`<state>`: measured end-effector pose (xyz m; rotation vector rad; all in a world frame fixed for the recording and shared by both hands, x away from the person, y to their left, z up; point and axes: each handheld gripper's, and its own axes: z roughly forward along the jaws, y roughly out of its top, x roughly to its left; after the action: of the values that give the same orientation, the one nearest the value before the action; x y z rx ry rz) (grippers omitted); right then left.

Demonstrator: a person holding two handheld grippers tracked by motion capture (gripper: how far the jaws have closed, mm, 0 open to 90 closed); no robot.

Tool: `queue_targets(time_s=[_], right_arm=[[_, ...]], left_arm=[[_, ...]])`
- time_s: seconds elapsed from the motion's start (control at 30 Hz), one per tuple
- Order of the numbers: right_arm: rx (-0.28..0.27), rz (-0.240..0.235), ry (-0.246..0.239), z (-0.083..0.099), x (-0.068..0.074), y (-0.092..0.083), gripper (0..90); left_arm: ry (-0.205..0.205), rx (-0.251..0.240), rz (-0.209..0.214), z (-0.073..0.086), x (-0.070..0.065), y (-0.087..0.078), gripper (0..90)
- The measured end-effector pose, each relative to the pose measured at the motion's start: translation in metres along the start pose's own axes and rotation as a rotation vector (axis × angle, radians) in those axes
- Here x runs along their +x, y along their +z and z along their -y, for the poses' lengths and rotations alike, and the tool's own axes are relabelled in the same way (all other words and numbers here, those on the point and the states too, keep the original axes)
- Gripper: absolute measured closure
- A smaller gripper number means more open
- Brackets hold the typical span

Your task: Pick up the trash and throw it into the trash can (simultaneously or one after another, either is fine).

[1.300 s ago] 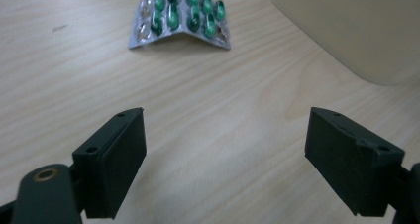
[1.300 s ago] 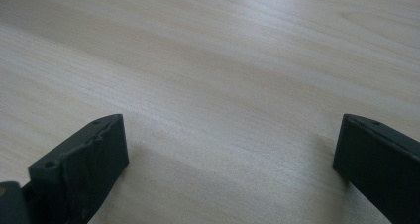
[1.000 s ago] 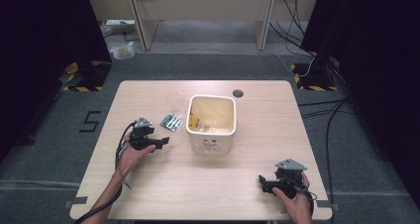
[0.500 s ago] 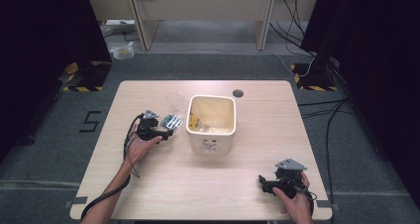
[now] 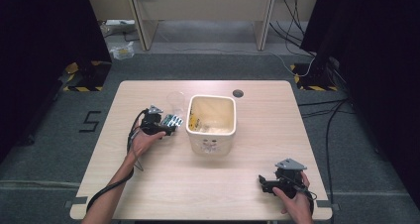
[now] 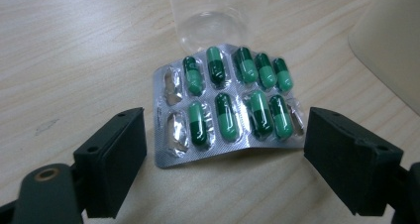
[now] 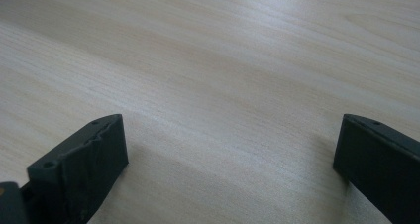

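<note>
The left gripper's (image 6: 225, 149) fingers (image 6: 116, 162) stand wide apart, one on each side of a blister pack (image 6: 228, 107) of green capsules, and neither touches it. In the left gripper view the pack lies flat on the wooden table (image 6: 74, 50) between the two black jaws, with one edge lifted a little off the wood. Most pockets hold a two-tone green capsule; a few at the ends look empty. Just beyond the pack, at 12 o'clock, stands a clear plastic cup (image 6: 213, 21), its base touching or nearly touching the pack's far edge. A cream bin (image 6: 391, 45) rises at 2 o'clock.

In the high view the left gripper (image 5: 166, 127) sits left of the table's centre, held by the left hand (image 5: 146, 140), and it points toward 3 o'clock at the blister pack (image 5: 173, 120). The pack lies just beside the bin (image 5: 210, 142), on the bin's 9 o'clock side. The cup (image 5: 175, 102) stands at the pack's 12 o'clock. Some small items lie in the bin, too small to tell apart.

The right gripper (image 7: 230, 154) also has its fingers spread wide, with bare wood between them. In the high view the right gripper (image 5: 265, 183) rests near the table's 5 o'clock corner, held by the right hand (image 5: 297, 204), well apart from the bin. A small dark round hole (image 5: 238, 93) sits near the table's far edge.
</note>
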<state>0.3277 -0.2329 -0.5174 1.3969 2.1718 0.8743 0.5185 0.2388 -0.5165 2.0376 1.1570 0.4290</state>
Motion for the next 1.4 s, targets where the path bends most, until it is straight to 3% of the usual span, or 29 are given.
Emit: queue_targets(time_s=[0.4, 0.83, 1.13, 1.4], right_arm=[[0.001, -0.002, -0.002, 0.0, 0.0, 0.0, 0.4], [-0.004, -0.007, -0.008, 0.0, 0.0, 0.001, 0.4], [-0.004, -0.008, -0.01, 0.0, 0.0, 0.001, 0.4], [-0.004, -0.008, -0.01, 0.0, 0.0, 0.001, 0.4]], left_arm=[[-0.029, 0.013, -0.003, -0.012, 0.0, 0.011, 14.9], [-0.023, 0.023, -0.03, -0.019, 0.001, 0.022, 14.0], [0.006, 0.028, -0.06, -0.018, -0.002, 0.023, 14.2], [-0.004, 0.028, -0.073, -0.018, 0.002, 0.017, 32.6]])
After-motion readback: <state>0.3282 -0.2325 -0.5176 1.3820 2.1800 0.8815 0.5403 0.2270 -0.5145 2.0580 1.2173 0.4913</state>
